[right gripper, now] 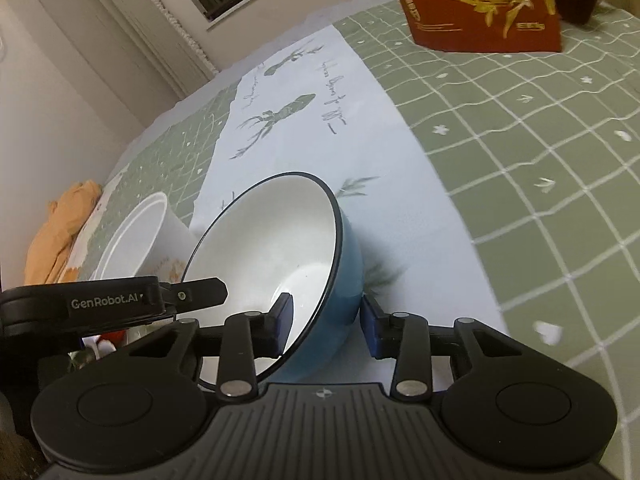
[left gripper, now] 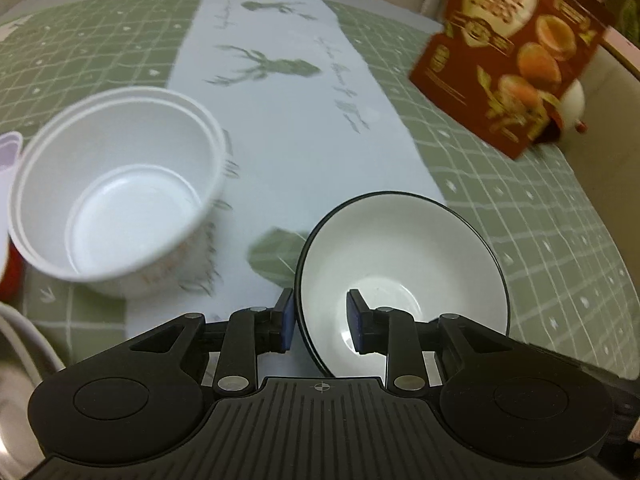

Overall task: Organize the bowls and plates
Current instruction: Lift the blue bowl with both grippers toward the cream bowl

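Left tool [left gripper: 319, 322]: pads straddle the near-left rim of the blue bowl [left gripper: 404, 276], one outside, one inside, a gap showing, so not clenched. Right tool [right gripper: 327, 326]: pads straddle the same bowl's [right gripper: 280, 256] rim and blue wall, also with gaps; firm grasp cannot be told. Bowl: white inside, dark rim, tilted, over the tabletop [left gripper: 540, 216] with green checked cloth. White plastic tub [left gripper: 120, 188]: at 10 o'clock from the bowl, empty, upright. Red printed box [left gripper: 516, 56]: far, at 1 o'clock, on the cloth
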{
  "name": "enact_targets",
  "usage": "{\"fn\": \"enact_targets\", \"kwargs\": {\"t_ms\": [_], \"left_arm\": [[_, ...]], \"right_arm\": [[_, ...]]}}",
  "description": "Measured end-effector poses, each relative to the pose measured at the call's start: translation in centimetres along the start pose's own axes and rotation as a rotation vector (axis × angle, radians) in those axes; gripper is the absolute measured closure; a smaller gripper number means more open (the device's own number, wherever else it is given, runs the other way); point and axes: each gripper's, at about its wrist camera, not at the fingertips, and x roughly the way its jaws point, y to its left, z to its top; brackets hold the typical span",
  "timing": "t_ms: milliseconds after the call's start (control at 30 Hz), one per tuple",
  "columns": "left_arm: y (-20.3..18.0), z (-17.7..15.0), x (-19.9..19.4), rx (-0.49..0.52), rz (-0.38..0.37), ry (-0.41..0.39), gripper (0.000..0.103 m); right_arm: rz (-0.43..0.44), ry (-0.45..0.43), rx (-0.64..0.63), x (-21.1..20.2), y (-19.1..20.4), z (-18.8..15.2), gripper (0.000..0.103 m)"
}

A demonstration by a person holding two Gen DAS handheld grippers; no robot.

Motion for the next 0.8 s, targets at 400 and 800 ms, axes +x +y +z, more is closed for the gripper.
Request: {"fn": "enact_targets", "kwargs": {"t_ms": [400, 800], "left_arm": [[-6.6, -3.4, -0.1, 0.174, -0.044, 0.045, 0.074], [-7.4, -1.9, 5.0, 0.199, -0.008, 0.111, 0.074]], "right_arm": [[-0.016, -0.012, 0.088, -5.1, -6.1, -2.1, 0.065], [-0.005, 0.056, 0.163, -1.8, -6.8, -1.0, 0.063]]}}
